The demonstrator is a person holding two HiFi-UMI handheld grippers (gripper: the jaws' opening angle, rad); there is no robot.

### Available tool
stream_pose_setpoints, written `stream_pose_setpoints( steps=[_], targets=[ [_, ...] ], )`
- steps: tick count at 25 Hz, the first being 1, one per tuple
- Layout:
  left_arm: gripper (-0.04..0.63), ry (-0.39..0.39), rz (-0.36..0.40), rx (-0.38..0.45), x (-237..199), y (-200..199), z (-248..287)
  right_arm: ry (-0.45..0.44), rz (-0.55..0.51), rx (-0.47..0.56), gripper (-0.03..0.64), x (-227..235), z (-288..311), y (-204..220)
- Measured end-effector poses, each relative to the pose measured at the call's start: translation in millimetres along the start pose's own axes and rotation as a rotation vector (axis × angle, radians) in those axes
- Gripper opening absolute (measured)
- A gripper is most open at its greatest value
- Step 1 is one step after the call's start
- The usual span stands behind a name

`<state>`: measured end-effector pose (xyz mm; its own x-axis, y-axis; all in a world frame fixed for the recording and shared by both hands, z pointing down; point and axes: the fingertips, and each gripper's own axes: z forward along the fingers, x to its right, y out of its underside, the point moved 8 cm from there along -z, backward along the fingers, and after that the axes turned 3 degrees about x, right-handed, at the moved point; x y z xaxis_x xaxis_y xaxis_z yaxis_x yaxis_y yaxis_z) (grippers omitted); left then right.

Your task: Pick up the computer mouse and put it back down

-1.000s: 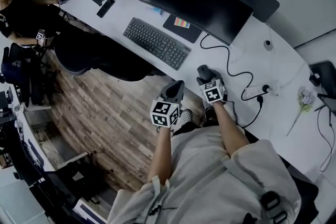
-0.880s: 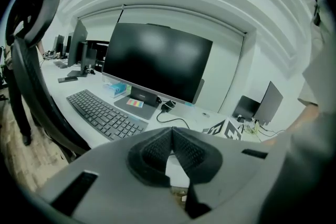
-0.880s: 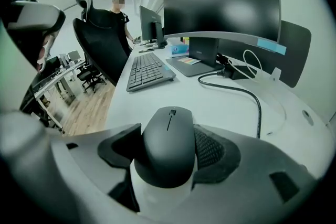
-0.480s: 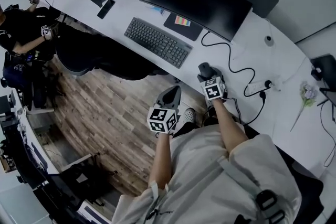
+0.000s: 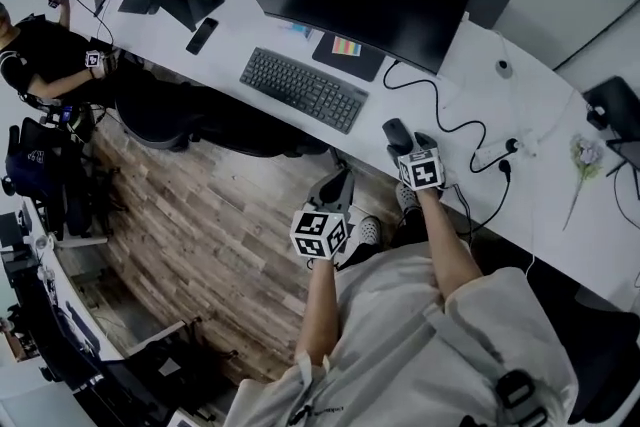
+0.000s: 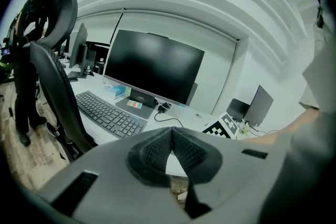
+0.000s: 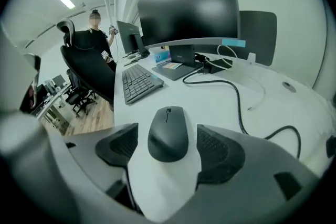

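Observation:
A dark computer mouse (image 7: 168, 134) lies flat on the white desk (image 7: 220, 97) near its front edge, also visible in the head view as the mouse (image 5: 397, 132). My right gripper (image 7: 169, 145) straddles it with a pad on each side. Its jaws have just been opening, and a gap shows between each pad and the mouse. From above, the right gripper (image 5: 405, 145) sits just behind the mouse. My left gripper (image 6: 170, 147) is shut with nothing in it. That left gripper (image 5: 333, 185) hangs off the desk's front edge, above the wooden floor.
A black keyboard (image 5: 303, 88) and a wide curved monitor (image 5: 350, 0) stand left of and behind the mouse. A black cable (image 5: 440, 130) loops across the desk to its right. An office chair (image 6: 50, 76) stands at the left. A seated person (image 5: 45, 65) is at the far left.
The right gripper has stayed over the mouse at the desk's front edge. The left gripper has drifted a little away from the desk edge, over the floor.

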<state>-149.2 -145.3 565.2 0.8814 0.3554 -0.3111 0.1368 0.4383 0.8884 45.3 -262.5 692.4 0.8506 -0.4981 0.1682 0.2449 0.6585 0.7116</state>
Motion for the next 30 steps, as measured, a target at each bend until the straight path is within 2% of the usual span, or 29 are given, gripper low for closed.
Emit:
stream_pose_setpoints(
  steps=[6, 11, 17, 22, 26, 30],
  targets=[
    [0.021, 0.068, 0.004, -0.011, 1.9, 6.8, -2.5, 0.005, 0.043, 0.106, 0.339, -19.7, -42.2, -10.0],
    [0.021, 0.120, 0.035, 0.011, 12.3, 9.6, -17.7, 0.000, 0.062, 0.153, 0.325, -32.8, -78.5, 7.2],
    [0.021, 0.130, 0.038, 0.002, 18.2, 30.2, -22.2, 0.017, 0.052, 0.186, 0.308, -58.6, -129.0, 40.0],
    [0.021, 0.151, 0.073, -0.016, 30.5, 41.7, -29.7, 0.024, 0.110, 0.248, 0.299, -76.5, -154.7, 63.6],
    [0.021, 0.142, 0.112, -0.038, 31.1, 53.9, -38.8, 0.019, 0.093, 0.245, 0.302, -91.3, -160.6, 91.2],
    [0.021, 0.117, 0.146, -0.036, 25.5, 53.3, -49.0, 0.042, 0.080, 0.299, 0.295, -99.6, -165.1, 85.9]
  ],
)
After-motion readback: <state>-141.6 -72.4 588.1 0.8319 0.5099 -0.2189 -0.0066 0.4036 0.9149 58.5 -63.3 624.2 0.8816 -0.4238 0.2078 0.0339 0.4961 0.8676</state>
